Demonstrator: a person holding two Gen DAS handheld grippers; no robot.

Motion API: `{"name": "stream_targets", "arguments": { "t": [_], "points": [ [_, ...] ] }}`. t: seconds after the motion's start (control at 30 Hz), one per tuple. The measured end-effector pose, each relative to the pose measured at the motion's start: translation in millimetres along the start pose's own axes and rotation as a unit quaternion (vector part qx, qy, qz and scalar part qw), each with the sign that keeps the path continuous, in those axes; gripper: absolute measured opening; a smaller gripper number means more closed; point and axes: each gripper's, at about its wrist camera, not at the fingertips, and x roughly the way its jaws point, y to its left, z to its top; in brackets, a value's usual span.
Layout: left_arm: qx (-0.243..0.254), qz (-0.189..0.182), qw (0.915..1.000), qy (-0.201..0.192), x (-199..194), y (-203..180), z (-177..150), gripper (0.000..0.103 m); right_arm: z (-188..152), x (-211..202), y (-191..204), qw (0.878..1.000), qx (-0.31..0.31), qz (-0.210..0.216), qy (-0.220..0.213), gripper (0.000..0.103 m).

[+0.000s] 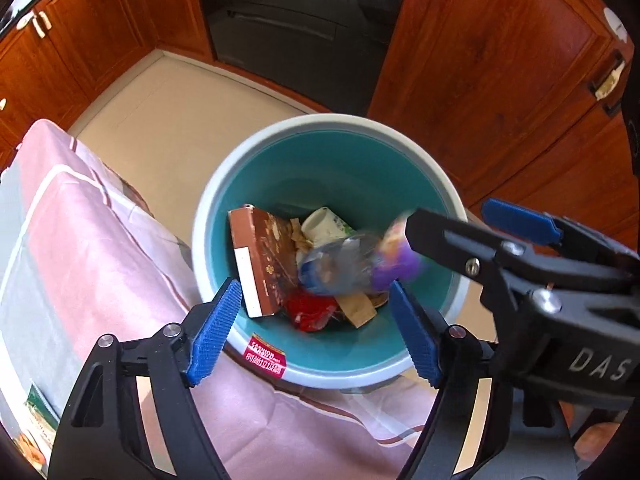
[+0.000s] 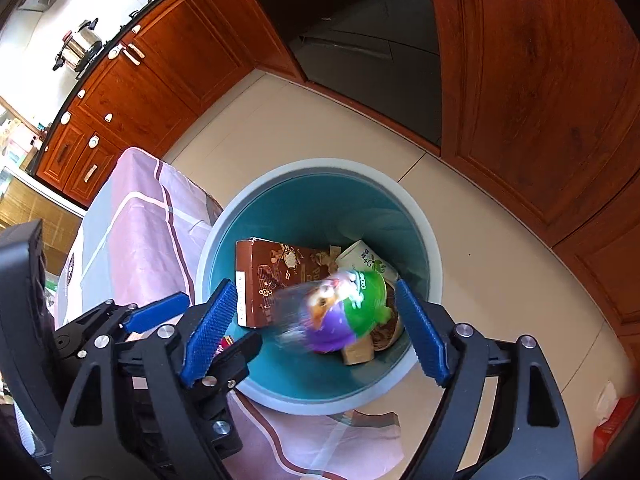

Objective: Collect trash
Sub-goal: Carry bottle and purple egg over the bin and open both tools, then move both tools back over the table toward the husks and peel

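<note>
Trash bin (image 1: 420,152) — round, smooth plastic, teal inside with a pale grey rolled rim; it stands on the beige tiled floor (image 2: 360,136) tight against the corner of a pink-and-grey cloth-covered surface (image 1: 80,240). A red sticker (image 1: 266,360) sits on the near rim.

Cabinets (image 2: 168,64) — reddish-brown wood, panelled doors with pale handles, ringing the floor.

Left gripper (image 1: 316,332) — black frame, blue ribbed pads; jaws spread wide over the bin's near rim, nothing pinched between them.

Right gripper (image 2: 316,328) — same build; jaws likewise spread, pads pressing on nothing.

Contents of the bin, on its bottom:
- Brown box (image 2: 272,276) — flat rectangular cardboard, printed with music notes, white end flap, leaning at the left wall.
- Plastic bottle (image 2: 344,312) — clear body, purple and green label, motion-blurred, in the mouth of the bin between the right gripper's pads, touching neither.
- Paper cup (image 1: 324,224) — white, green print, lying on its side toward the far wall.
- Red wrapper (image 1: 310,310) — crumpled, glossy, near the box's lower end.
- Tan cardboard scrap (image 1: 358,308) — flat, beside the wrapper.
</note>
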Motion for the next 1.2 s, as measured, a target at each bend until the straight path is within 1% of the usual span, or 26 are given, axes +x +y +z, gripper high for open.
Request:
{"name": "stream_targets", "arguments": {
  "t": [0.03,0.07,0.17,0.2,0.33,0.4,0.6,0.73,0.87,0.93,0.97,1.07,1.2],
  "points": [
    [-0.003,0.000,1.0000,0.000,-2.6,0.4,-0.6,0.078,-0.6,-0.7,0.5,1.000,0.001,0.000,0.001,0.084],
    [-0.005,0.000,1.0000,-0.001,-5.7,0.4,-1.2,0.079,-1.5,-1.8,1.2,1.000,0.001,-0.001,0.000,0.084],
    [-0.008,-0.005,0.9999,-0.005,-16.5,4.0,-2.5,0.080,-3.4,-6.9,4.5,1.000,-0.004,-0.009,-0.002,0.084],
    [-0.010,-0.007,0.9999,-0.007,-19.7,10.4,-0.1,0.082,-4.3,-8.8,5.3,1.000,-0.005,-0.011,-0.003,0.084],
    [-0.018,-0.014,0.9995,-0.021,-32.7,13.7,-5.6,0.090,-8.9,-15.7,7.5,1.000,-0.003,-0.014,-0.002,0.084],
    [-0.021,-0.015,0.9993,-0.026,-38.3,15.9,-9.0,0.092,-10.5,-20.0,10.1,1.000,-0.003,-0.014,-0.005,0.084],
    [-0.028,-0.017,0.9988,-0.036,-56.5,18.3,-19.1,0.093,-18.9,-34.3,25.1,1.000,-0.014,-0.011,-0.013,0.084],
    [-0.038,-0.025,0.9980,-0.045,-72.5,26.2,-29.6,0.094,-25.5,-46.9,39.2,1.000,-0.023,-0.011,-0.018,0.084],
    [-0.050,-0.027,0.9964,-0.062,-94.7,38.4,-47.5,0.095,-34.6,-61.8,57.3,0.999,-0.035,-0.007,-0.027,0.085],
    [-0.057,-0.026,0.9954,-0.072,-105.6,47.3,-57.6,0.096,-40.6,-69.4,69.4,0.998,-0.045,-0.006,-0.034,0.090],
    [-0.062,-0.025,0.9949,-0.076,-110.1,51.7,-63.1,0.096,-43.4,-72.5,76.2,0.998,-0.050,-0.005,-0.036,0.091],
    [-0.075,-0.021,0.9934,-0.085,-123.8,69.2,-80.6,0.097,-52.4,-78.5,97.7,0.997,-0.066,0.002,-0.038,0.091],
    [-0.097,-0.006,0.9908,-0.094,-139.9,99.7,-107.4,0.097,-65.5,-80.2,132.7,0.995,-0.091,0.010,-0.032,0.091]
  ]
}}
